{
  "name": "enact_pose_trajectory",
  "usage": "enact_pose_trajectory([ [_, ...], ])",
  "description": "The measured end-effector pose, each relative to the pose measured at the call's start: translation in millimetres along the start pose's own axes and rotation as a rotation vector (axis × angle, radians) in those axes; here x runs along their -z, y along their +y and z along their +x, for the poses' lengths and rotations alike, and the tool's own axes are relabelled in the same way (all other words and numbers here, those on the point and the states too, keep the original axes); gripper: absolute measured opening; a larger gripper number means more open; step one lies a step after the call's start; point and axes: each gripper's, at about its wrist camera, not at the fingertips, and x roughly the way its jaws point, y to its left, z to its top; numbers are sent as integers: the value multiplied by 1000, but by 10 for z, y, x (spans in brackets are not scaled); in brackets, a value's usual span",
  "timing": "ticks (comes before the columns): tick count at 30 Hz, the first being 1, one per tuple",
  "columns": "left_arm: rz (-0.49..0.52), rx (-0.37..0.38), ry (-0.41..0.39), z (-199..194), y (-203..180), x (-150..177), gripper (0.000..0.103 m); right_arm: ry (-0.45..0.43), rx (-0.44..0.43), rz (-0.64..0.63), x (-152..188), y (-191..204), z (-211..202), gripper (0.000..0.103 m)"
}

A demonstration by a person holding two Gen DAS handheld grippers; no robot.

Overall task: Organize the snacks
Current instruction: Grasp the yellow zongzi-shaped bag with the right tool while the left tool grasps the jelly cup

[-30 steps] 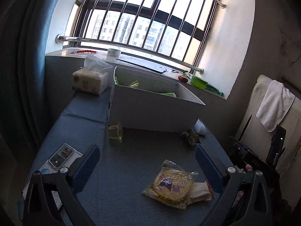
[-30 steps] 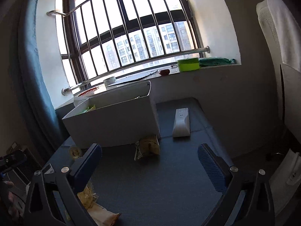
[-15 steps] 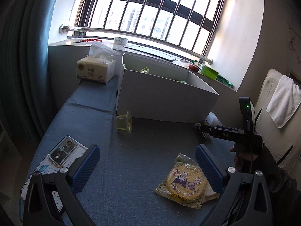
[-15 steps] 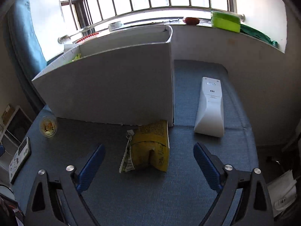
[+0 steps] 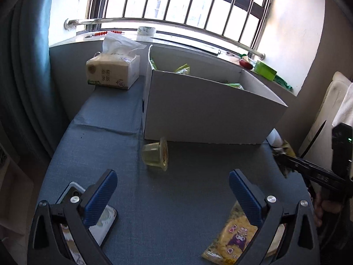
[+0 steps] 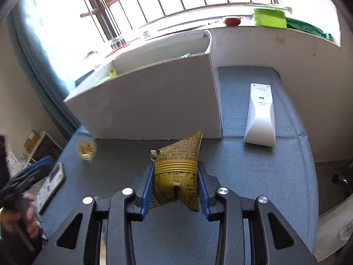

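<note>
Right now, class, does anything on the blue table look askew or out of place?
Yes. The jelly cup lies tipped on its side in front of the white box, not upright. A phone and a white remote share the table with the snacks, though they are not snacks.

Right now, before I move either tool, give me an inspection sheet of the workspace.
Surface: blue cloth table.
Job's things: white box open, packets inside; jelly cup on its side before the box; cookie packet near edge; yellow snack bag clamped.
Clutter: tissue pack, phone, white remote.
Grippers: left tool open; right tool shut on the bag.
Cables: nothing seen.
Surroundings: barred window, cluttered sill.
</note>
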Motion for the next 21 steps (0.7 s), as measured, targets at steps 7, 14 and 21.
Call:
enact_pose_trajectory([
  [7,105,-80,103,592,59,-205,72,-41,-31,25,104,75,-298,39],
  [14,107,-61,48,457,31,-110,32,-19,-59,15,207,150,-308,39],
  [21,134,34,-97,-109,-178,-225,32,-66,-83,5,18,254,-357,39],
])
